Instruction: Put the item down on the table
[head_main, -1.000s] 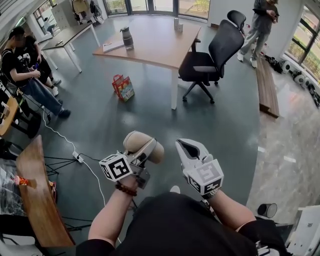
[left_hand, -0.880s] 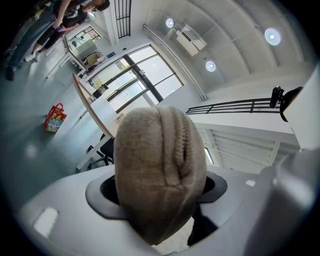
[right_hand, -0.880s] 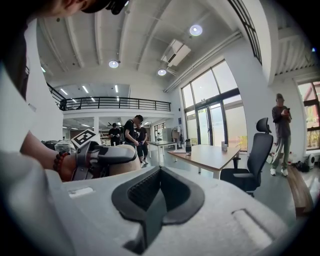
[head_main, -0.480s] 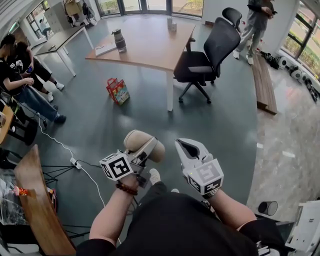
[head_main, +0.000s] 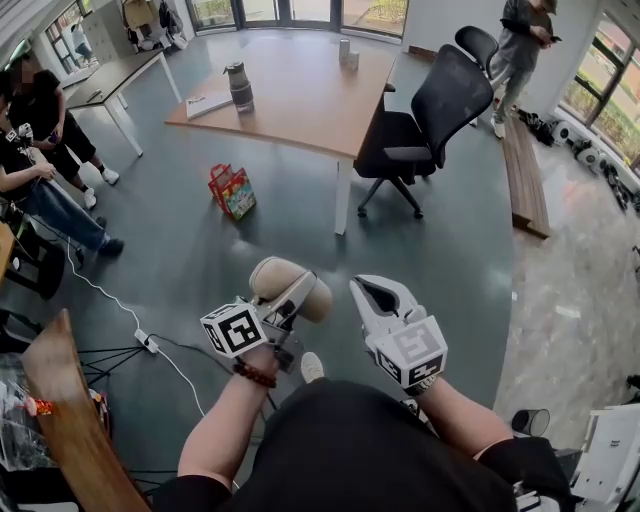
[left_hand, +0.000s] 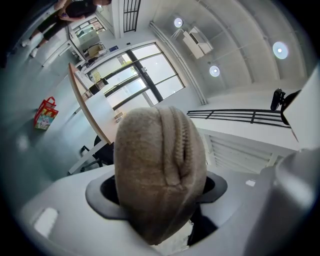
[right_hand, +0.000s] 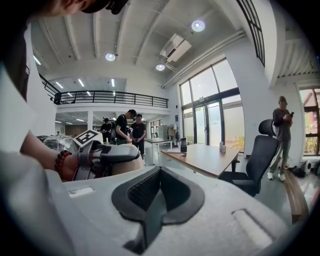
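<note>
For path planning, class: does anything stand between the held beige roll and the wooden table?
Nothing visible does. Open floor lies between the beige roll and the table; the red bag sits left of that line, the office chair right.

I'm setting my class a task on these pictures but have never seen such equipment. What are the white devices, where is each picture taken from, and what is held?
There is no robot: a person holds a two-jaw gripper in each hand. The wide picture comes from a camera on the person's head, looking down; the other two come from cameras riding on the grippers. The left gripper clamps a beige zipped pouch; the right gripper is shut and empty. Ahead stands a wooden table bearing a grey flask and a white sheet or booklet; the pouch is not yet on it.
</note>
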